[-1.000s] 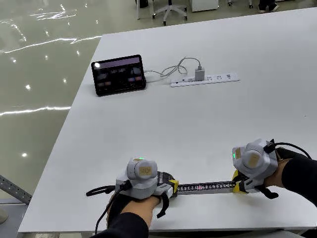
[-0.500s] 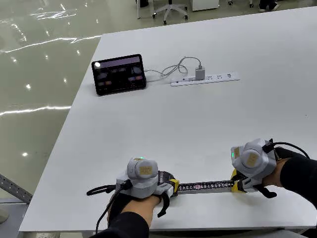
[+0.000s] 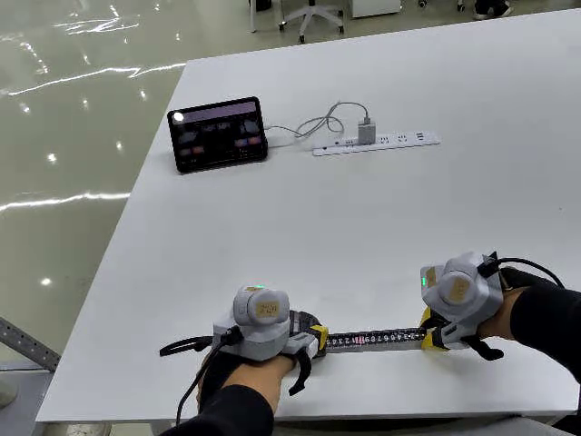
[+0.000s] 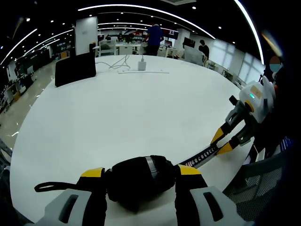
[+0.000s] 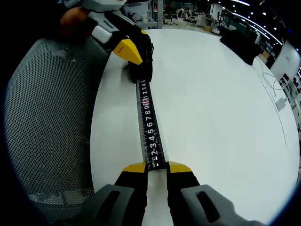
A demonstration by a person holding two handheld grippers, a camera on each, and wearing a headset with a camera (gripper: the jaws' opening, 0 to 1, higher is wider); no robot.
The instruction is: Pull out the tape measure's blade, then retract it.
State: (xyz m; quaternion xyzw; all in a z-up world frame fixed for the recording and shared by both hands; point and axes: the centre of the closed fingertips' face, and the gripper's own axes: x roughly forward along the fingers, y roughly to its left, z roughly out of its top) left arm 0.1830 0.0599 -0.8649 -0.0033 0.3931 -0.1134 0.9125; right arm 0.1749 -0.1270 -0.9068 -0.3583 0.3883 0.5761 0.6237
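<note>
Your right claw (image 5: 156, 165) crept toward the case (image 4: 136, 183), clamped on the blade (image 5: 149, 117) tip. Left claw (image 4: 140, 171) squeezed the case; pull looked done, retract mostly left.

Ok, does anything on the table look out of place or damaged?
Nothing stands out. The blade runs straight from the tape measure case in the left tool to the right tool pinching its tip; tablet and power strip sit tidy.
</note>
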